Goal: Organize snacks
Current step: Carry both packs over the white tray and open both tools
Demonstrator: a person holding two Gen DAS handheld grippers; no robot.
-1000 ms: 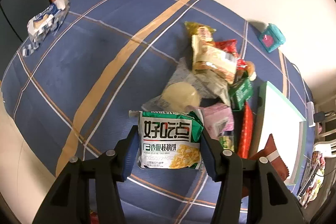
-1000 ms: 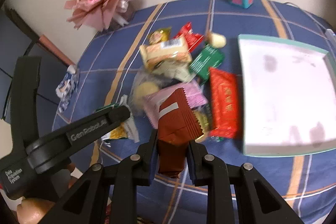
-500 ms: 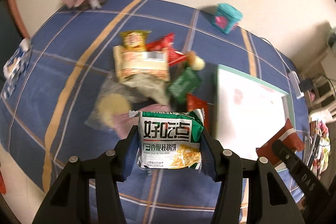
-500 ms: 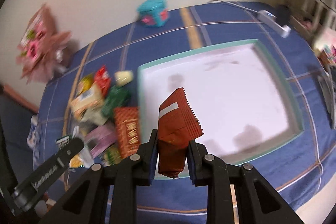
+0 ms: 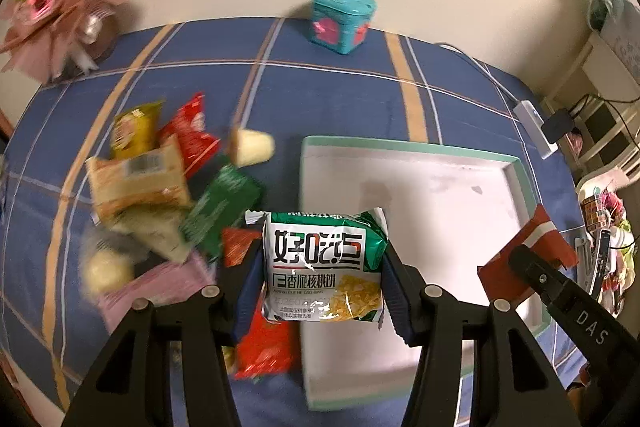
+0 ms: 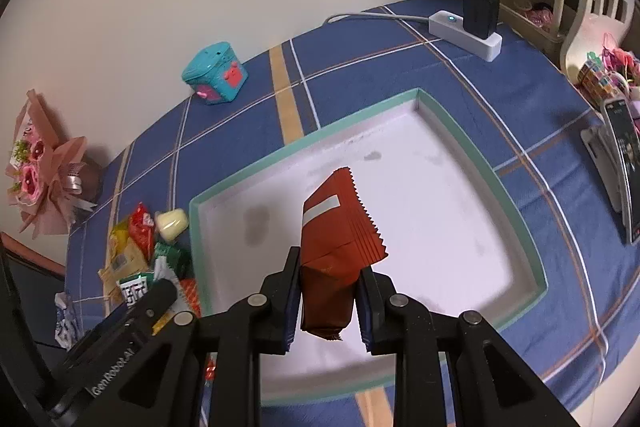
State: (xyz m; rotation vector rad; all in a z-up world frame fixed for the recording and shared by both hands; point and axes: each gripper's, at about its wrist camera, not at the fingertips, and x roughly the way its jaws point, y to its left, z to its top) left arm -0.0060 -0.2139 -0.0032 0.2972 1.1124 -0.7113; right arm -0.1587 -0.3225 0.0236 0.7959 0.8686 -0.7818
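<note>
The left gripper [image 5: 322, 287] clamps a green-and-white snack bag [image 5: 323, 267] at the white tray's [image 5: 432, 187] left edge. The right gripper [image 6: 327, 301] pinches a red-brown packet [image 6: 340, 227] above the tray.

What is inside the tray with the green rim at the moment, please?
No snack lies in the tray yet: its white floor shows only faint smudges. The brown packet and the green-and-white packet, both held in grippers, hide parts of the floor.
</note>
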